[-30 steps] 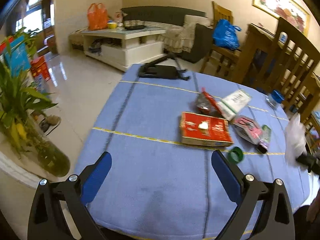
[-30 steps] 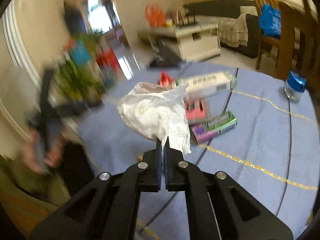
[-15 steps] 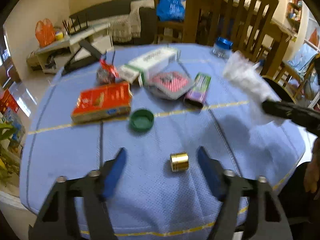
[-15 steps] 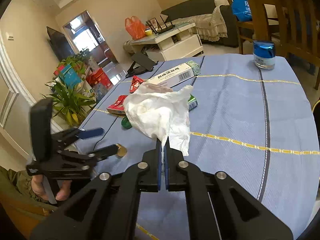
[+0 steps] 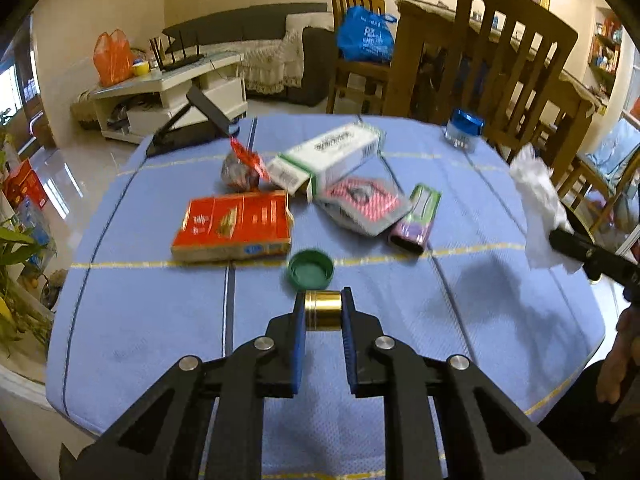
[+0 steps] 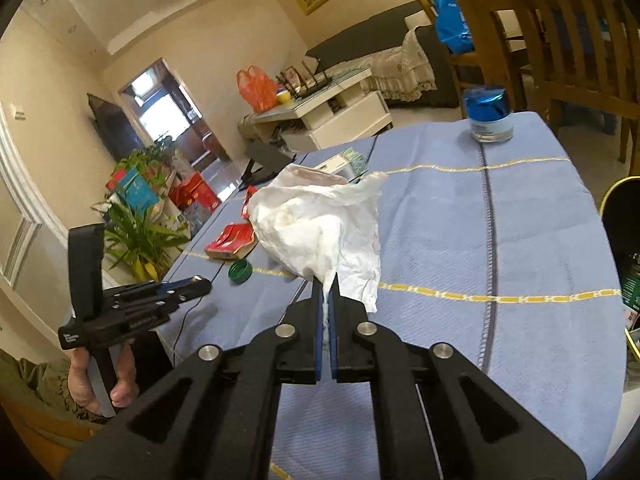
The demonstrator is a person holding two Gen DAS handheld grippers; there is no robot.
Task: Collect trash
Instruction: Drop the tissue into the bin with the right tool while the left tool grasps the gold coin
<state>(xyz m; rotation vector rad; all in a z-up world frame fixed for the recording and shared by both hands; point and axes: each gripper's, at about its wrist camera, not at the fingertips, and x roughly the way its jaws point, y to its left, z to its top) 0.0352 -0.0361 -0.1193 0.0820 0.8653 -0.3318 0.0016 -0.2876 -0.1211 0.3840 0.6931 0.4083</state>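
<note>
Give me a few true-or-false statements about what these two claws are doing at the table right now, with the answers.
1. The left claw is closed on a small gold cap. True.
2. The right claw is empty. False: it pinches a crumpled white tissue.
3. The green bottle lid lies on the blue tablecloth, open side up. True.
4. The blue-lidded jar lies tipped over. False: it stands upright.
5. The red box is held in the air. False: it lies flat on the cloth.
</note>
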